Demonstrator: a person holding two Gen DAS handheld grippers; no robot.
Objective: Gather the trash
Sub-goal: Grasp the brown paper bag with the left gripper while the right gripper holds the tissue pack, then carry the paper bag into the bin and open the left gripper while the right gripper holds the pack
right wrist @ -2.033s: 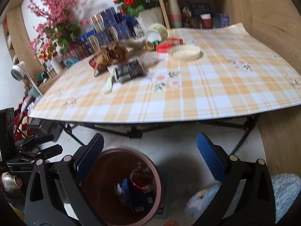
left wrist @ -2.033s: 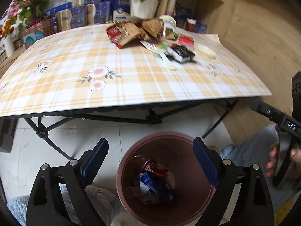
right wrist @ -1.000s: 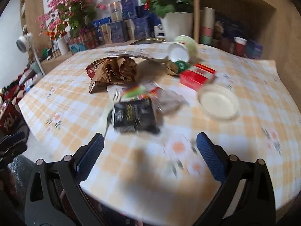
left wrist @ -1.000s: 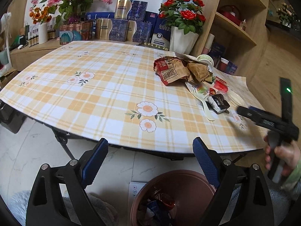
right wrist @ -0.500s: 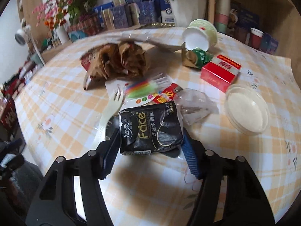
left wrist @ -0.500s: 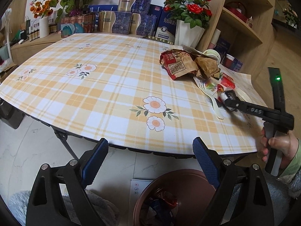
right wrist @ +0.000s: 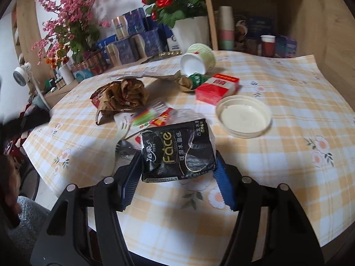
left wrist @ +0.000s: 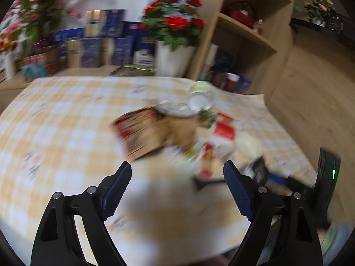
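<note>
Gripping the black tissue pack (right wrist: 178,154) by its two sides, the right gripper (right wrist: 177,175) has its blue pads pressed against the crinkled plastic, having closed on it within the last second. That pack is a soft, glossy black wrapper with gold and white print, dented where the pads squeeze. Its long axis runs roughly away from the near table edge toward the far edge, its printed face up and tilted toward the camera. Readable on it are the gold word "Face" and a small "TISSUE", with Chinese characters beside them. It sits near the near edge of the table (right wrist: 288,115), just in front of a white plastic fork (right wrist: 124,130) and a red wrapper (right wrist: 160,119). A round white lid (right wrist: 244,116) lies to its right, apart. The left gripper (left wrist: 177,175) hangs over the near edge, jaws wide apart, narrowing slightly with nothing between them; its view is blurred
</note>
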